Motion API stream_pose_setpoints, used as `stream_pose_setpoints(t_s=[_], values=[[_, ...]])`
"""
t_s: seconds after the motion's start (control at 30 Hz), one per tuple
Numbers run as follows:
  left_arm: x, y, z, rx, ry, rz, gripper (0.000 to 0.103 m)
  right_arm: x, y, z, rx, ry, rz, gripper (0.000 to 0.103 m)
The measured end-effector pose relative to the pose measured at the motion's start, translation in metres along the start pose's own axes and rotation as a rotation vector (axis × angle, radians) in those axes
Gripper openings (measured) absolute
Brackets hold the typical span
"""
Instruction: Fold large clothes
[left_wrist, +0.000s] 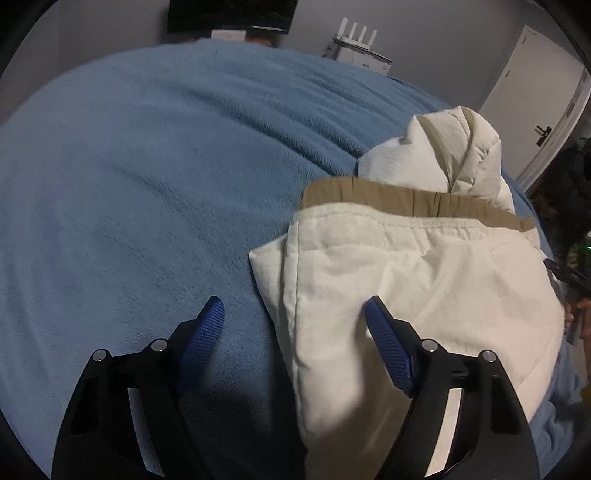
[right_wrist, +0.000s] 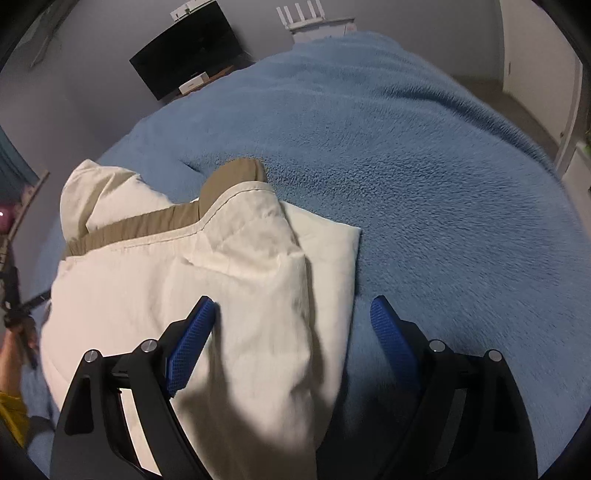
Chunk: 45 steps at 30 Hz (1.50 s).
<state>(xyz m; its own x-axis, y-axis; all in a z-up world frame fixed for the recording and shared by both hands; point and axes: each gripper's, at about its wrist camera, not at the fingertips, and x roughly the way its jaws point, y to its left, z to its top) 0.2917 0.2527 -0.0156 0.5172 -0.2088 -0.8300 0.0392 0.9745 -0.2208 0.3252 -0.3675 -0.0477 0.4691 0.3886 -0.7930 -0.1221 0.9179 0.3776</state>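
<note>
We see the blue blanket (left_wrist: 129, 166) covering the bed | on it lies the folded cream jacket (left_wrist: 424, 288) with a tan lining band | our left gripper (left_wrist: 293, 314) straddles its left edge, fingers released | our right gripper (right_wrist: 291, 314) straddles its right edge, fingers released, gripping nothing.

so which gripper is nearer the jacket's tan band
Neither clearly. The left gripper straddles the jacket's left edge, the right gripper its right edge; both sit about equally short of the tan band.
</note>
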Motion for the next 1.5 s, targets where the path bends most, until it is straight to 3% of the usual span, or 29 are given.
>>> stream_pose_setpoints(t_s=[0.1, 0.33, 0.53, 0.73, 0.9, 0.97, 1.07, 1.13, 1.23, 1.37, 1.5], values=[[0.005, 0.008, -0.009, -0.017, 0.026, -0.117, 0.064, 0.002, -0.01, 0.001, 0.026, 0.032, 0.071, 0.08], [0.01, 0.039, -0.025, -0.123, 0.024, -0.329, 0.061, 0.004, -0.038, -0.007, 0.093, 0.089, 0.245, 0.074], [0.023, 0.038, -0.017, -0.072, -0.02, -0.361, 0.061, 0.014, -0.049, -0.005, 0.127, 0.078, 0.338, 0.069], [0.04, 0.031, -0.003, -0.084, -0.04, -0.416, 0.062, 0.033, -0.047, 0.008, 0.154, 0.06, 0.395, 0.062], [0.052, 0.026, 0.005, -0.105, -0.046, -0.413, 0.068, 0.047, -0.045, 0.014, 0.183, 0.048, 0.399, 0.062], [0.053, 0.024, 0.006, -0.096, -0.046, -0.4, 0.068, 0.047, -0.041, 0.013, 0.173, 0.04, 0.387, 0.054], [0.05, 0.025, 0.004, -0.098, -0.022, -0.428, 0.054, 0.037, -0.037, 0.011, 0.148, 0.032, 0.4, 0.037], [0.044, 0.024, 0.002, -0.095, -0.01, -0.452, 0.037, 0.033, -0.031, 0.011, 0.123, 0.026, 0.387, 0.033], [0.028, 0.007, 0.004, -0.005, -0.041, -0.409, 0.019, 0.024, -0.016, 0.013, 0.064, -0.008, 0.336, 0.025], [0.013, -0.011, 0.006, 0.074, -0.07, -0.359, 0.013, 0.004, 0.006, 0.011, -0.047, -0.069, 0.258, 0.015], [-0.013, -0.027, 0.004, 0.156, -0.098, -0.311, 0.012, -0.026, 0.033, 0.003, -0.172, -0.136, 0.169, 0.013]])
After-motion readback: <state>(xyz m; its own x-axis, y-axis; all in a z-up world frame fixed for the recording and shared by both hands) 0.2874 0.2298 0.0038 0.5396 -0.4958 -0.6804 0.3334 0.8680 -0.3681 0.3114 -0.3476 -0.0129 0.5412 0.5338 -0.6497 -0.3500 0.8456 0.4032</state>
